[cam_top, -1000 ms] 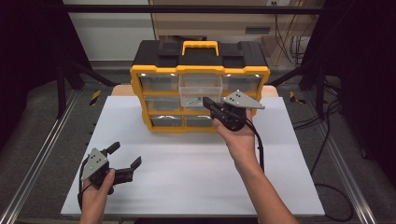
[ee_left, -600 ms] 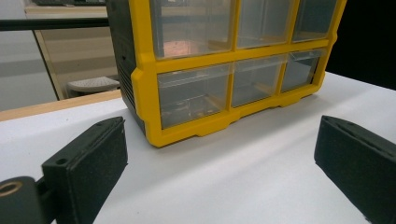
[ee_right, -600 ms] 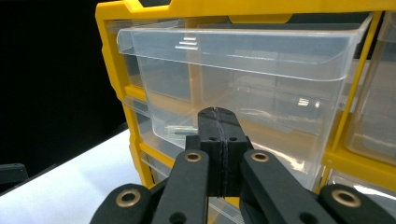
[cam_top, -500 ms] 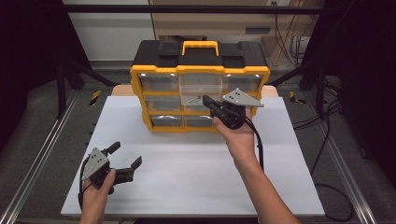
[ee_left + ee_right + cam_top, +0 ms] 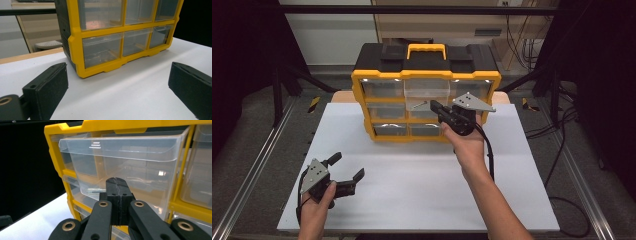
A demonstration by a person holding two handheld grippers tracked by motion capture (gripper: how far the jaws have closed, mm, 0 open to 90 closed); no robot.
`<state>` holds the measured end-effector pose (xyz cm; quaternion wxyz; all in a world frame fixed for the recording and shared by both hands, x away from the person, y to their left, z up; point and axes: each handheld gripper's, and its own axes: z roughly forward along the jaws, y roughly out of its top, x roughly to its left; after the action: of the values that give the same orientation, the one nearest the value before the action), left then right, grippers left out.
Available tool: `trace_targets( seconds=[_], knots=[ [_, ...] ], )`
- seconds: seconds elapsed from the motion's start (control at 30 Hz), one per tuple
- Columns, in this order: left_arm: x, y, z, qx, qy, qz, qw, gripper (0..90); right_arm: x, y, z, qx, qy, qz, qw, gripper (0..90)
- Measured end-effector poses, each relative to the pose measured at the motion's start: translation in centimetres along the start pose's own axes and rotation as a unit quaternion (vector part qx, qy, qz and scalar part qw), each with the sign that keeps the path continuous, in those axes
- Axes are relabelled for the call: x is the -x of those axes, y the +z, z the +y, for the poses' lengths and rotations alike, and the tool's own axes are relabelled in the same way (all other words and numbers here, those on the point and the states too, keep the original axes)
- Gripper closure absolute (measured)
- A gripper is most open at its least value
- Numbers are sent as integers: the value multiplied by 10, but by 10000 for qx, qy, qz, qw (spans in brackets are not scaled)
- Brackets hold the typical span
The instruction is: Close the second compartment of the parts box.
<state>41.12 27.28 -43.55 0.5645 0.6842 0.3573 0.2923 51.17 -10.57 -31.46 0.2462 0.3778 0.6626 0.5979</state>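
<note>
Organizer: yellow-and-black drawer organizer stands at the far middle of the white bench, its base close to the far edge; bare white surface spreads in front of it and to both sides.
Open drawer: the clear top-middle drawer is pulled partway out of its yellow frame, its front wall proud of the neighbouring drawers.
Screw: a small metal screw is pinched at the tip of the right jaws, just beside the drawer's lower front; whether it touches the plastic is hard to tell through the clear wall.
Right gripper: right gripper is held up in front of the organizer, forearm reaching in from the near edge, jaws pressed together on the screw and pointing left along the drawer front.
Left gripper: left gripper rests low near the bench's near-left corner, well apart from the organizer, jaws spread wide with nothing between them.
Left gripper view: shows the organizer's lower left corner and the bottom row of drawers shut.
Right gripper view: shows the drawer's lip and the closed jaw seam up close.
</note>
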Motion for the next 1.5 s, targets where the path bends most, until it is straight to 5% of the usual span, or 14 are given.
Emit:
trace_targets(
  seconds=[1.5],
  knots=[
    [0,2,-1,-35,-14,-33,10000,22,3,22,7,-51,21,-240,9997,900]
  ],
)
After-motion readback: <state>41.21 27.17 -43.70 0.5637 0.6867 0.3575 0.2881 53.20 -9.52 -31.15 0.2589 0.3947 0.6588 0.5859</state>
